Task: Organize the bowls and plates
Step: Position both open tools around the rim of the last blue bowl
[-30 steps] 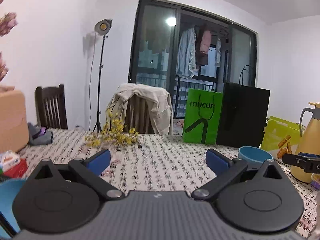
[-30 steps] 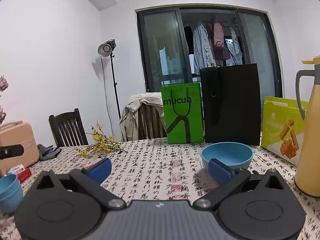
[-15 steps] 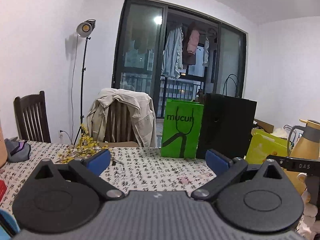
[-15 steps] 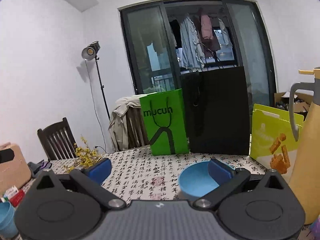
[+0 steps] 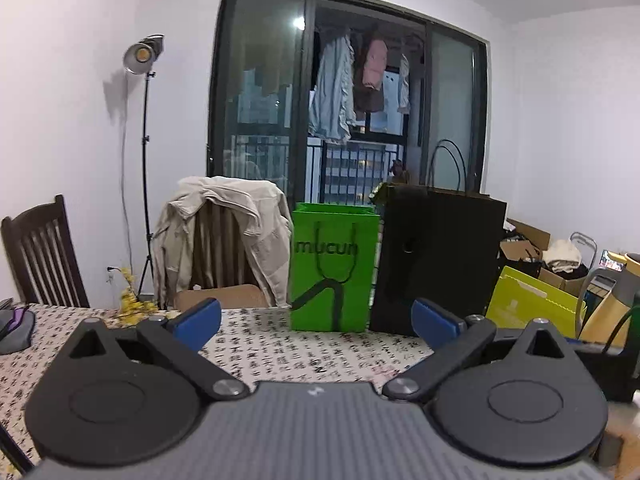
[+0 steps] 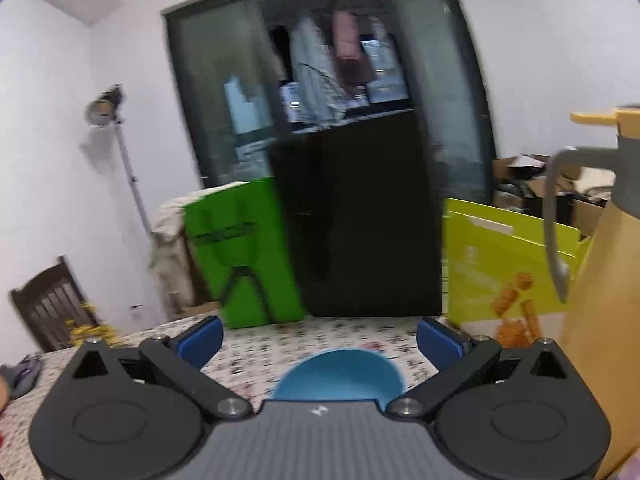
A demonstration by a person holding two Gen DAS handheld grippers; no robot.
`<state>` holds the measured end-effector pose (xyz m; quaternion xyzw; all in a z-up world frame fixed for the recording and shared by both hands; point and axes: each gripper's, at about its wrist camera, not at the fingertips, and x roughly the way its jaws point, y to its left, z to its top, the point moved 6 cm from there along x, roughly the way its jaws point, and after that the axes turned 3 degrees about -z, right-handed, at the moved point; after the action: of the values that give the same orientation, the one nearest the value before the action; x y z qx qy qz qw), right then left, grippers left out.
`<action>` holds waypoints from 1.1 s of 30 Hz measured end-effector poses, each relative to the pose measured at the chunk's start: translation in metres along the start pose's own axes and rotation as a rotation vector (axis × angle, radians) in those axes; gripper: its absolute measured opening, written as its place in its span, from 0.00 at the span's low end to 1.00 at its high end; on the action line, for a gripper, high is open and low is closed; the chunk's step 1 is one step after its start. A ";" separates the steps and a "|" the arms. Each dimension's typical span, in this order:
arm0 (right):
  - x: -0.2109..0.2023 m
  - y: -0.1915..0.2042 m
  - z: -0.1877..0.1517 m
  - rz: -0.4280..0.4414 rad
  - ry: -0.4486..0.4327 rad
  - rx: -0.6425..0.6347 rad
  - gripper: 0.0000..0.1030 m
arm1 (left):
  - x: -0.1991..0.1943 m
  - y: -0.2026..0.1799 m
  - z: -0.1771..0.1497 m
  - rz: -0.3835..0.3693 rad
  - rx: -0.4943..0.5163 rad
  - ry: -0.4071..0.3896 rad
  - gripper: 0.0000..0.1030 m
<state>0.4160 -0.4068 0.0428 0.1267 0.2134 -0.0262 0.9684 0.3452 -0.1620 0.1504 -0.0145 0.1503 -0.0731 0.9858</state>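
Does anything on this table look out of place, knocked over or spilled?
Nothing stands out. The round blue bowl sits upright on the script-patterned tablecloth, and the green paper bag and black paper bag stand upright. No spills show.

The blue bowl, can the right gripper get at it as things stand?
Probably yes. The blue bowl sits on the table just ahead of the right gripper, roughly centred between its wide-open fingers, with nothing between them. The yellow thermos stands off to the right, clear of the path.

A home dining room is showing: laundry (image 5: 344, 92) hanging behind balcony doors, a jacket (image 5: 224, 216) draping a chair, shopping bags (image 5: 334, 268) standing on the table (image 5: 280, 352).
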 end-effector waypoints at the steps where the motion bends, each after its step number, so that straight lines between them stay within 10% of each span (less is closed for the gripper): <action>1: 0.007 -0.004 -0.002 -0.005 0.015 0.005 1.00 | 0.007 -0.007 0.001 -0.005 0.008 0.006 1.00; 13: 0.066 -0.049 -0.027 -0.081 0.120 0.074 1.00 | 0.119 -0.070 -0.008 -0.011 0.027 0.113 1.00; 33: 0.120 -0.051 -0.073 -0.097 0.326 0.078 0.92 | 0.252 -0.076 -0.118 0.086 0.022 0.469 1.00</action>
<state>0.4901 -0.4375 -0.0832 0.1564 0.3722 -0.0602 0.9129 0.5376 -0.2757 -0.0330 0.0201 0.3750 -0.0341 0.9262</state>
